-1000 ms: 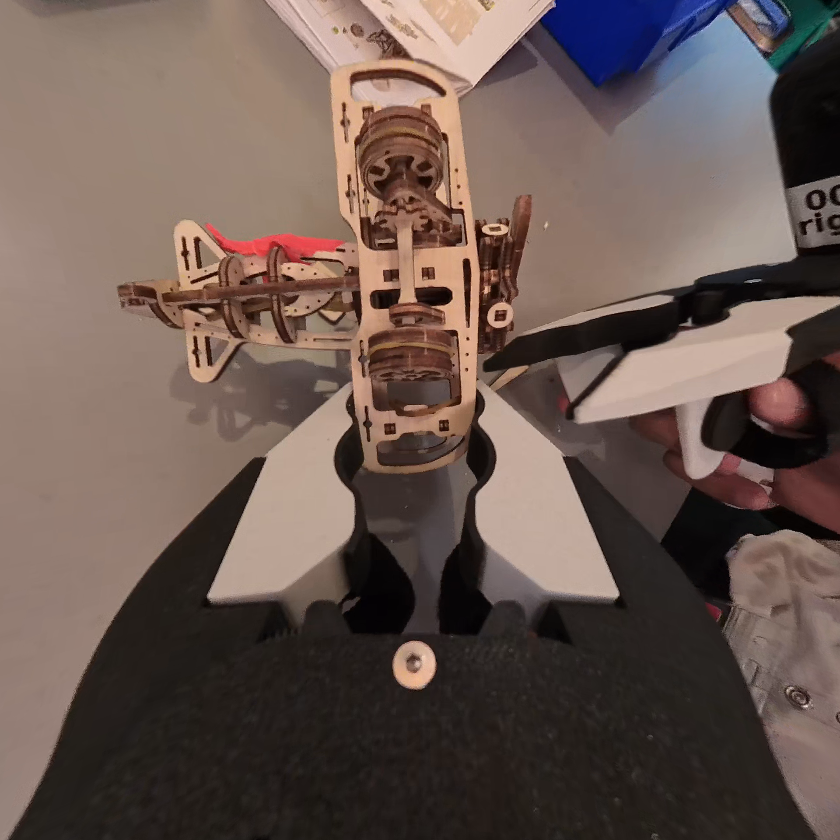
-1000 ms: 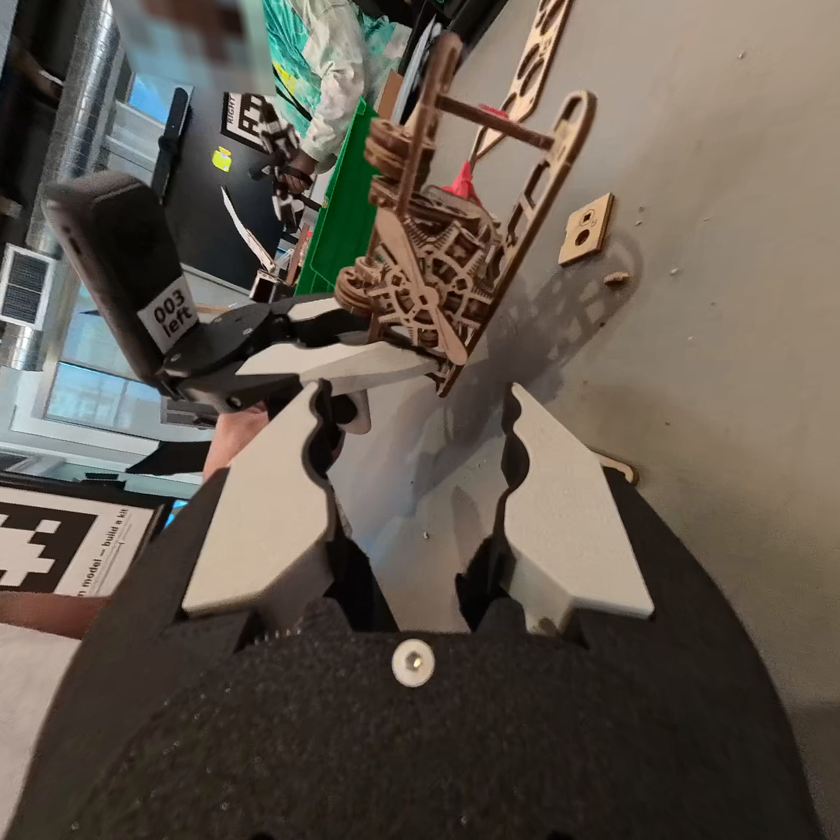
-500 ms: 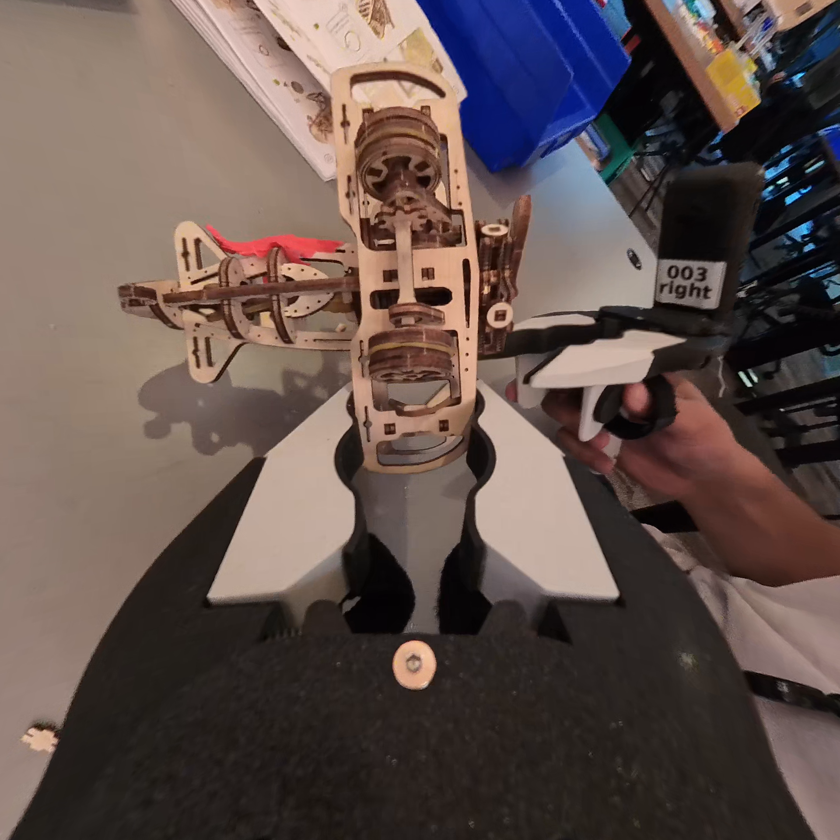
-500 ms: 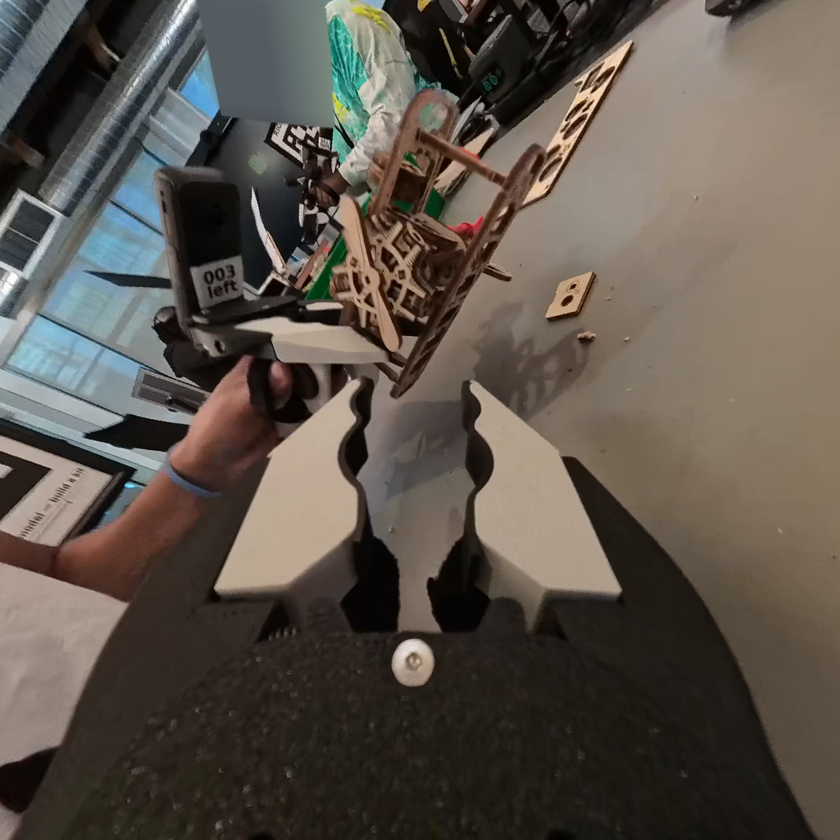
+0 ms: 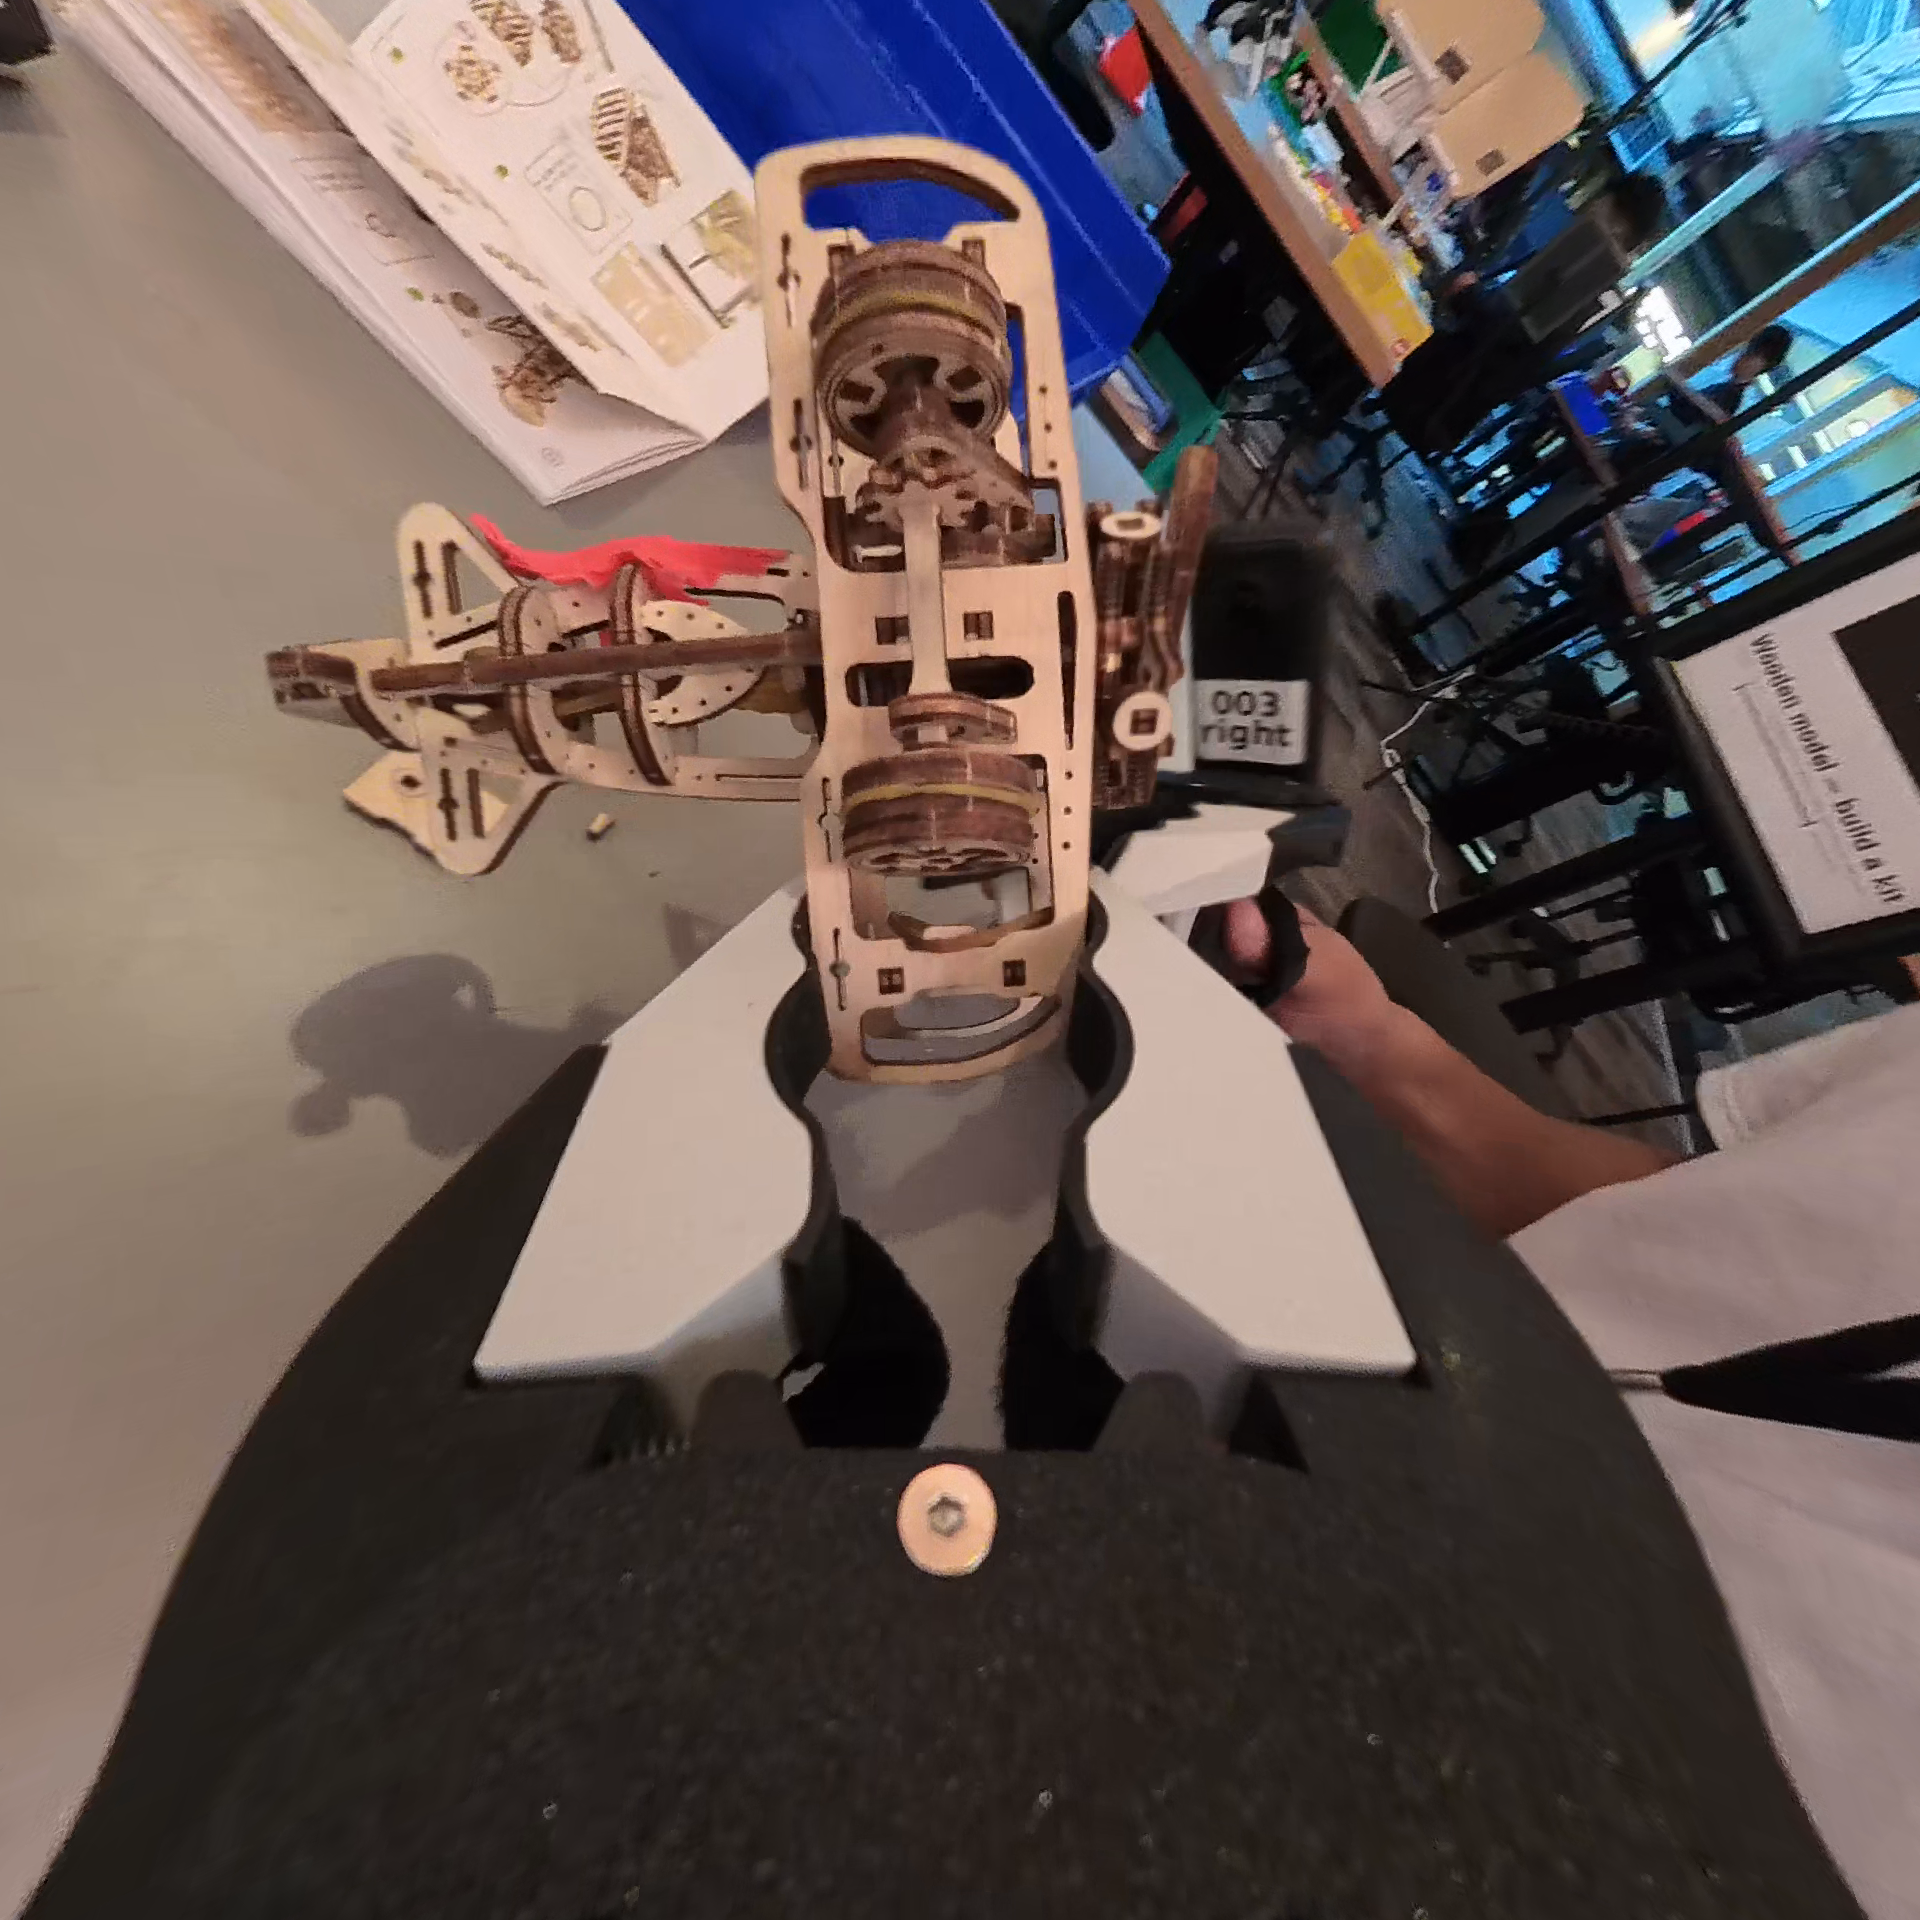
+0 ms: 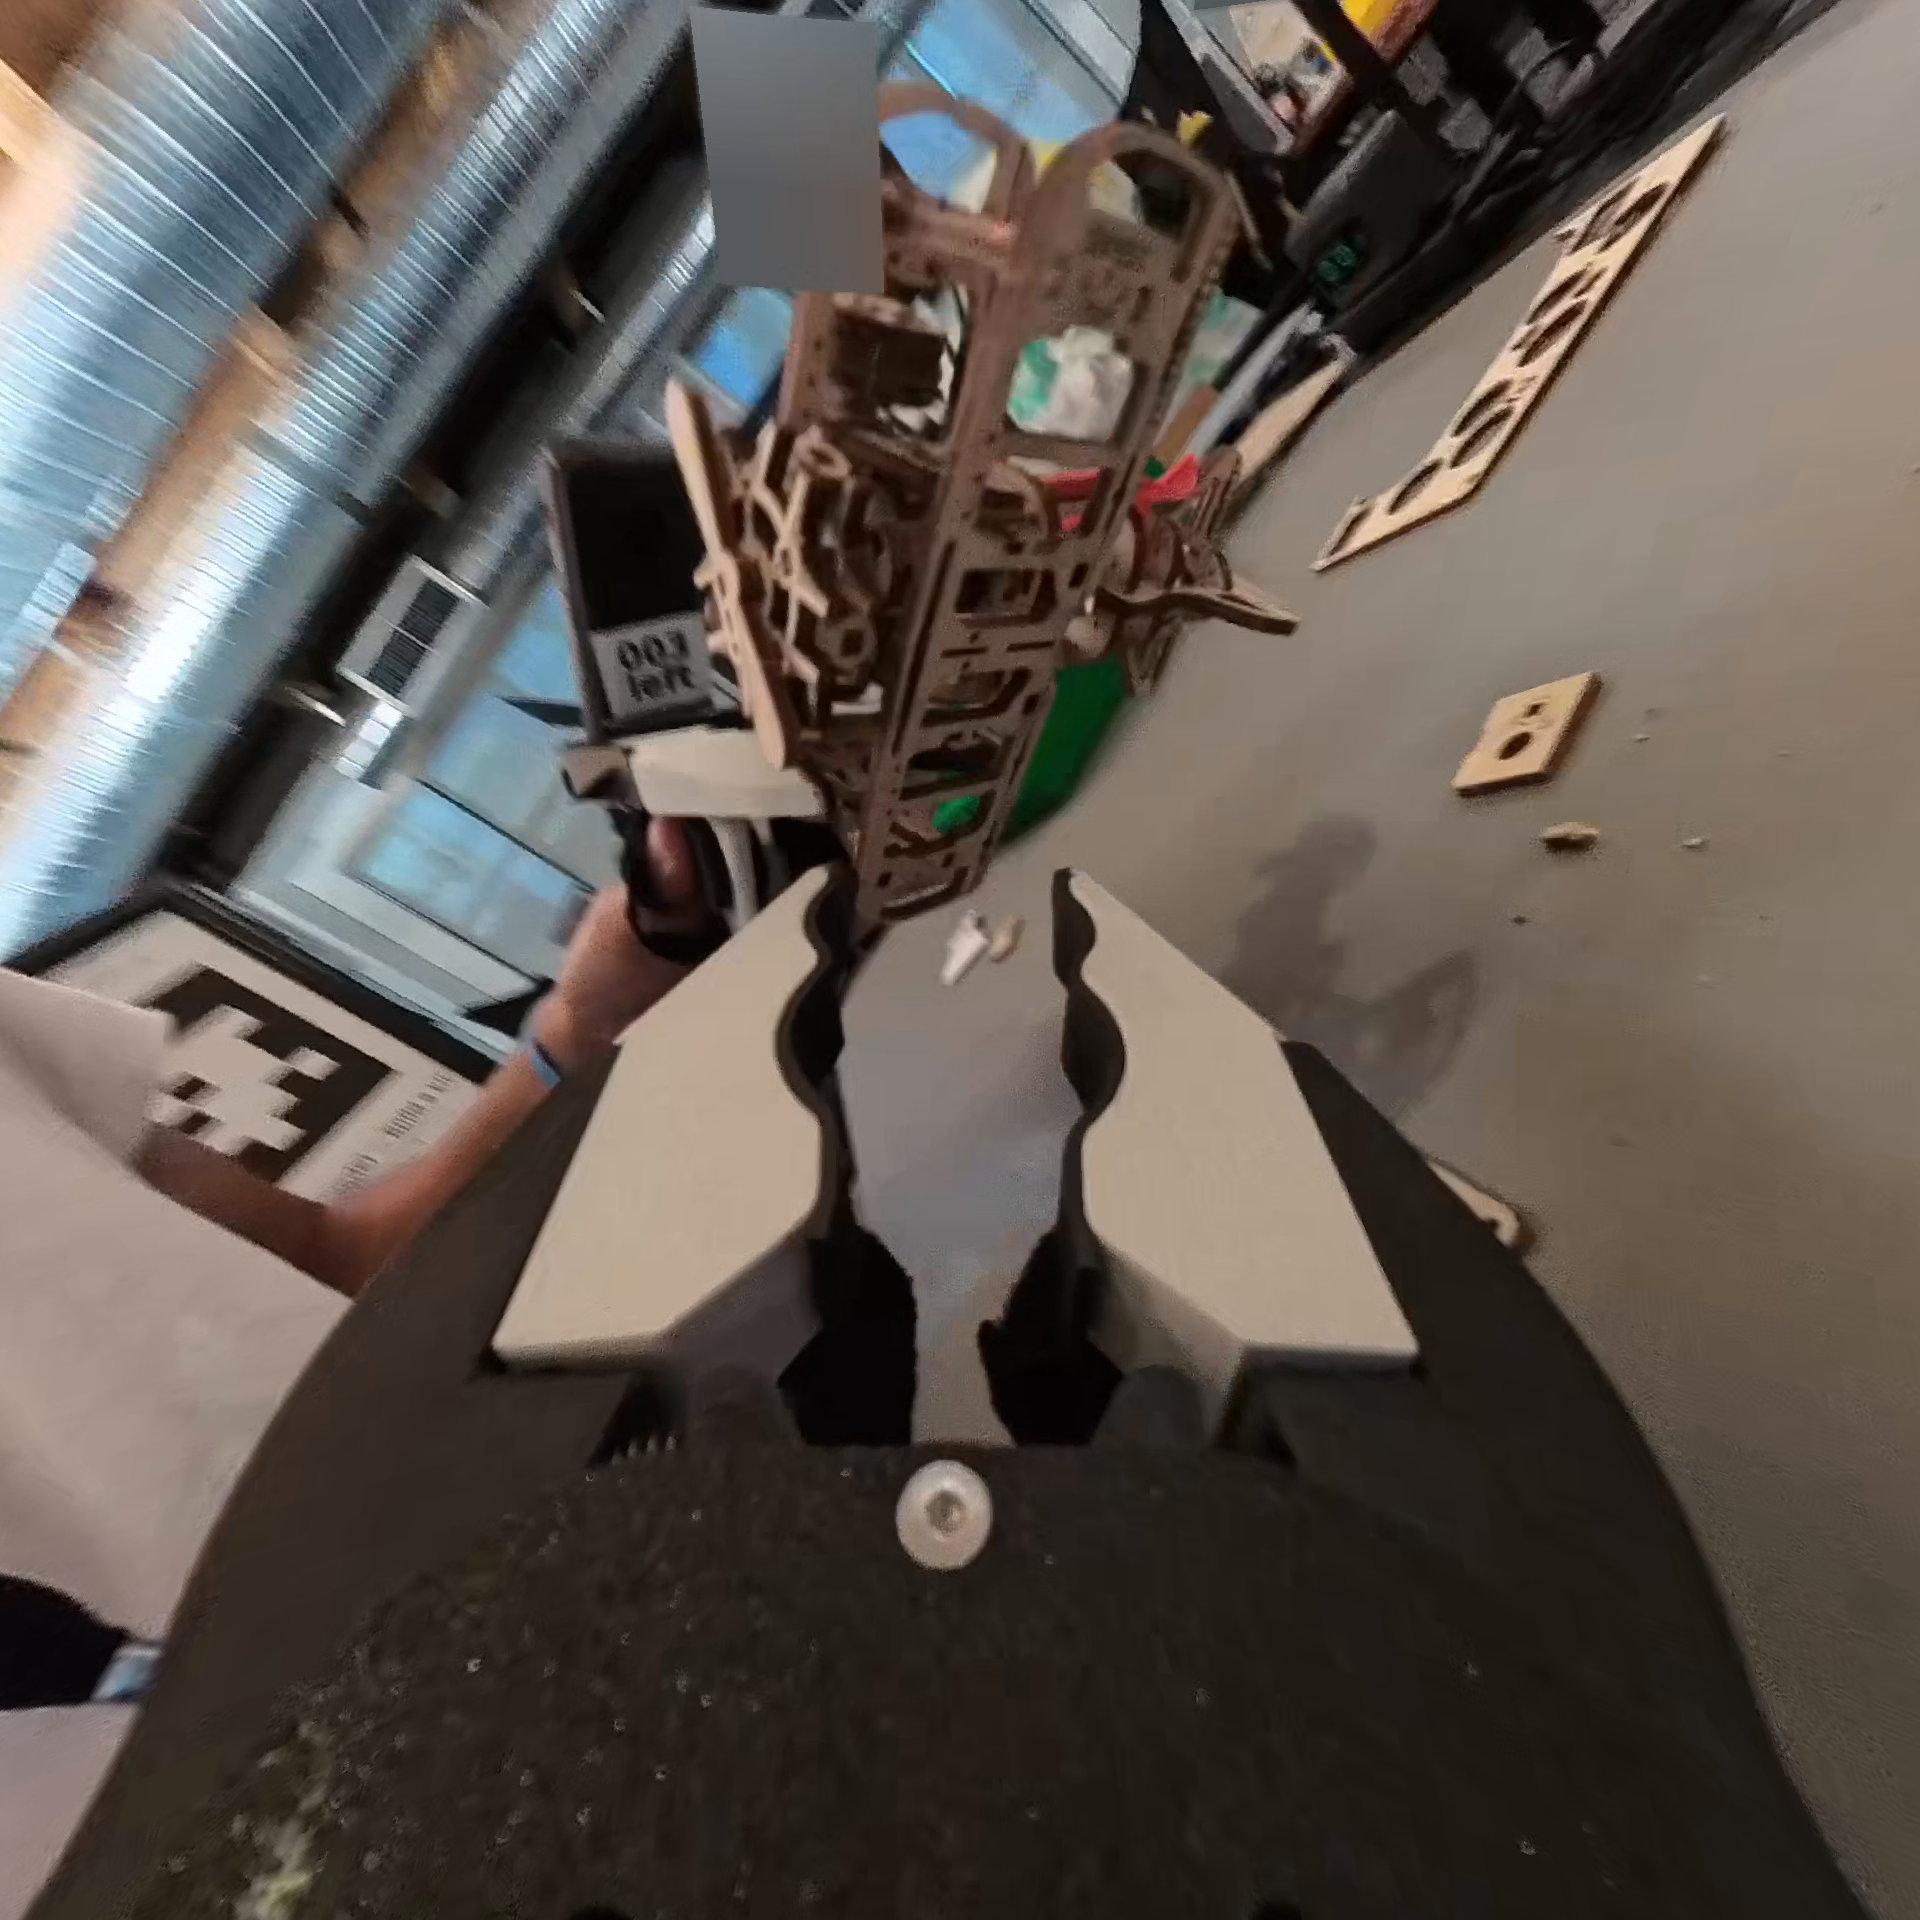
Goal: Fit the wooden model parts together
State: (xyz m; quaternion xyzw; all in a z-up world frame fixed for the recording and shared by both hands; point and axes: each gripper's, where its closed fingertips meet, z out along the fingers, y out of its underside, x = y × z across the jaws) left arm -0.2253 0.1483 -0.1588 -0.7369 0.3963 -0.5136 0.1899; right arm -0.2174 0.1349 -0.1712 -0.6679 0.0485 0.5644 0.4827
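Observation:
The wooden airplane model [image 5: 935, 644] is held off the grey table, with its wing panel standing upright and its tail pointing left. A red scrap lies on its fuselage. My left gripper [image 5: 945, 997] is shut on the lower end of the wing panel. My right gripper [image 6: 945, 914] is open and empty, with the wing's lower tip just past its left fingertip [image 6: 810, 904]. In the right wrist view the model [image 6: 935, 582] shows propeller side on, with the left gripper [image 6: 717, 769] behind it. In the left wrist view the right gripper [image 5: 1236, 862] sits behind the model's nose.
An instruction booklet [image 5: 520, 239] and a blue bin [image 5: 883, 125] lie beyond the model. A punched-out wooden sheet [image 6: 1527, 364], a small square wooden piece [image 6: 1527, 732] and small scraps [image 6: 977, 940] lie on the table. Shelves and benches fill the room past the table edge.
The left gripper has raised and turned the model, so the room now shows behind it. The right gripper has drawn back from the model's nose and its fingers have narrowed.

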